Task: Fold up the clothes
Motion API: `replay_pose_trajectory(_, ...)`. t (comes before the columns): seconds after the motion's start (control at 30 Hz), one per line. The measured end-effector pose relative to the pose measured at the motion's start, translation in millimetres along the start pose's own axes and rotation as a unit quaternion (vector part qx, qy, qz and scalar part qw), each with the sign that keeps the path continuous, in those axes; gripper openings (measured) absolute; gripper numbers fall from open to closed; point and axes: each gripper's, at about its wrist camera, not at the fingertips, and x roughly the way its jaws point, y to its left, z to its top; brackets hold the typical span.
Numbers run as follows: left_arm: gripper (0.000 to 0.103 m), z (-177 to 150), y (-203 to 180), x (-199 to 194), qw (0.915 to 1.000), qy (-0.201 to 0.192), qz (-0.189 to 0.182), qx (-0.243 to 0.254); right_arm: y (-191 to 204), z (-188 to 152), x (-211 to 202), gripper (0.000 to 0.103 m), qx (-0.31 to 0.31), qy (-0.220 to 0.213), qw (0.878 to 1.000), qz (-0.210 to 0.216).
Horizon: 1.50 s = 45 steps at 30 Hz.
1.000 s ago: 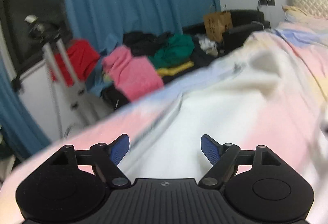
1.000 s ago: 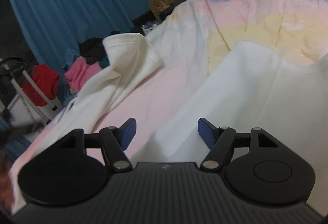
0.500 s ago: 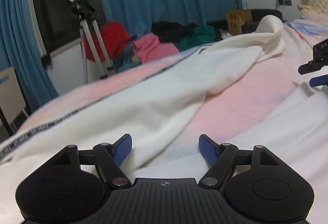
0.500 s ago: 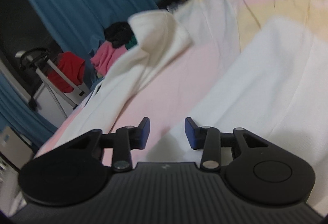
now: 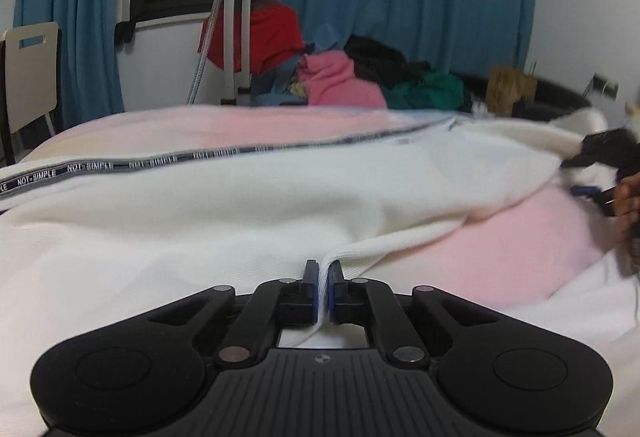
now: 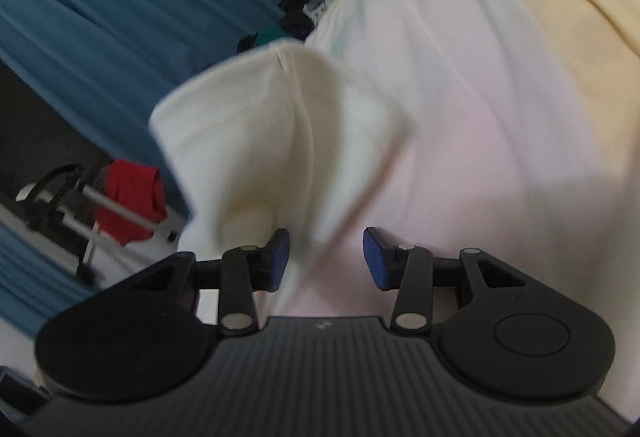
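What we cannot make out

We see the right gripper (image 5: pixel 600 161) only as a dark smear at the right edge of the left wrist view, its jaws unreadable, and the hand (image 5: pixel 628 205) behind it is cut off there. The pinched hem of the cream garment (image 5: pixel 280 205) vanishes between the left gripper (image 5: pixel 323 277) pads. In the right wrist view, the raised cream fold (image 6: pixel 280 133) is motion-blurred and hides the bed's far corner.
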Motion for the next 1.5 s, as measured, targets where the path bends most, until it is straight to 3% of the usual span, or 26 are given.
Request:
replay_pose_trajectory(0.03,0.004,2.7,3.7,-2.3,1.0000,-0.007,-0.005,-0.004,5.8,5.8,2.8,0.032,-0.009,-0.001,1.000,-0.002)
replay_pose_trajectory(0.07,0.004,6.0,8.5,-5.8,0.9998,-0.012,-0.011,-0.013,11.8,11.7,5.2,0.012,-0.018,-0.001,1.000,-0.004)
replay_pose_trajectory(0.1,0.004,9.4,13.4,-9.4,0.9994,-0.017,-0.018,-0.022,19.5,18.5,5.1,0.009,-0.032,-0.002,0.999,-0.008)
replay_pose_trajectory(0.2,0.003,22.3,30.3,-26.6,0.9955,-0.046,-0.060,-0.057,47.3,43.2,-15.4,0.007,-0.065,-0.029,0.997,0.030)
replay_pose_trajectory(0.33,0.003,33.0,43.1,-51.3,0.9903,-0.060,-0.109,-0.062,60.4,58.8,-52.1,0.007,-0.090,-0.065,0.992,0.060)
replay_pose_trajectory(0.47,0.003,15.7,33.9,-64.2,0.9919,-0.014,-0.125,-0.016,-2.6,39.7,-64.5,0.007,-0.017,-0.045,0.999,0.009)
replay_pose_trajectory(0.6,0.004,-14.0,19.3,-59.3,0.9941,0.034,-0.098,0.030,-65.3,2.8,-77.6,0.007,0.050,-0.022,0.998,-0.022)
replay_pose_trajectory(0.7,0.005,-24.5,14.8,-61.2,0.9951,0.028,-0.087,0.037,-80.1,-0.3,-88.6,0.009,0.069,-0.018,0.997,-0.023)
replay_pose_trajectory(0.8,0.006,-31.4,11.2,-65.6,0.9958,0.017,-0.078,0.045,-79.9,6.5,-108.8,0.012,0.060,-0.045,0.996,-0.042)
replay_pose_trajectory(0.83,0.006,-32.3,10.7,-65.2,0.9959,0.017,-0.077,0.044,-80.3,8.1,-116.2,0.020,0.056,-0.057,0.996,-0.046)
replay_pose_trajectory(0.93,0.006,-34.1,8.3,-62.6,0.9963,0.016,-0.074,0.041,-88.6,8.0,-136.0,0.063,0.089,-0.101,0.990,-0.029)
replay_pose_trajectory(0.97,0.006,-34.1,7.1,-60.8,0.9964,0.016,-0.073,0.040,-89.5,7.5,-137.9,0.071,0.096,-0.106,0.990,-0.015)
replay_pose_trajectory(1.07,0.006,-33.2,4.9,-56.7,0.9966,0.015,-0.072,0.038,-88.9,13.0,-128.2,0.072,0.100,-0.079,0.991,0.033)
replay_pose_trajectory(1.13,0.006,-31.7,3.7,-54.7,0.9967,0.014,-0.071,0.038,-79.0,14.4,-114.4,0.072,0.082,-0.055,0.994,0.037)
replay_pose_trajectory(1.23,0.006,-32.0,4.2,-53.6,0.9968,0.014,-0.070,0.036,-68.5,20.6,-96.5,0.071,0.038,-0.059,0.997,0.024)
replay_pose_trajectory(1.3,0.006,-32.0,4.6,-53.1,0.9968,0.014,-0.070,0.035,-64.8,26.1,-86.0,0.055,0.017,-0.056,0.998,0.005)
replay_pose_trajectory(1.33,0.006,-31.7,5.2,-52.1,0.9968,0.014,-0.071,0.034,-59.1,27.5,-76.3,0.031,0.010,-0.055,0.998,-0.006)
replay_pose_trajectory(1.37,0.006,-31.1,6.6,-52.9,0.9967,0.012,-0.074,0.032,-59.1,28.2,-73.5,0.022,0.016,-0.054,0.998,-0.009)
replay_pose_trajectory(1.5,0.006,-28.7,11.9,-56.1,0.9960,0.002,-0.086,0.023,-47.6,30.9,-82.6,0.013,0.003,-0.078,0.997,0.020)
